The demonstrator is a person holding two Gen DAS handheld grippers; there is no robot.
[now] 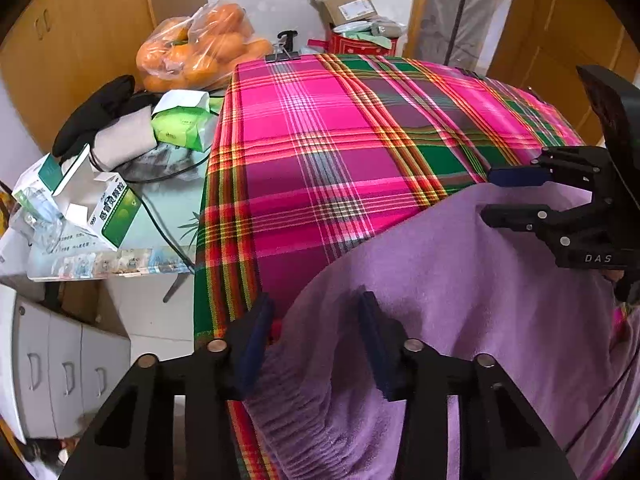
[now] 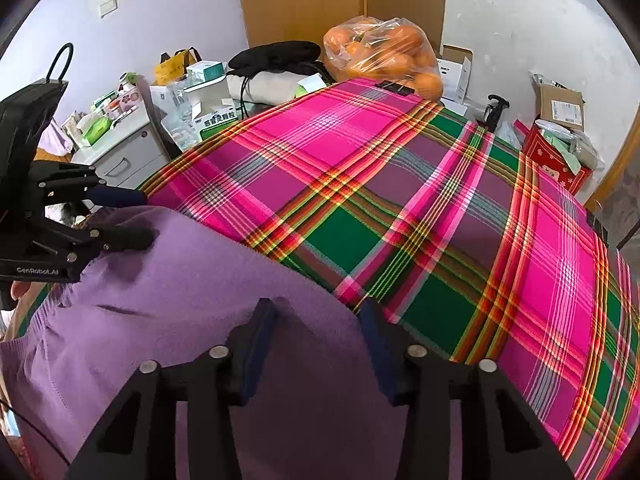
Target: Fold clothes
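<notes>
A purple knit garment (image 1: 460, 300) (image 2: 180, 280) lies on the near part of a table under a pink, green and red plaid cloth (image 1: 320, 140) (image 2: 400, 200). At the bottom of the left wrist view, my left gripper (image 1: 316, 340) (image 2: 132, 216) holds the garment's left edge, with bunched ribbed fabric filling the gap between its pads. My right gripper (image 2: 316, 328) (image 1: 514, 196) holds the garment's right edge the same way, the fabric bulging up between its fingers. Both point steeply down. The rest of the garment hangs below the frames.
A bag of oranges (image 1: 200, 48) (image 2: 384, 52), black gloves (image 1: 96, 112), medicine boxes (image 1: 108, 208) and a cable crowd the far-left side table. A red box (image 1: 360, 44) sits behind the cloth. A binder clip (image 1: 282, 56) pins the cloth's far edge. White drawers (image 1: 60, 368) stand at lower left.
</notes>
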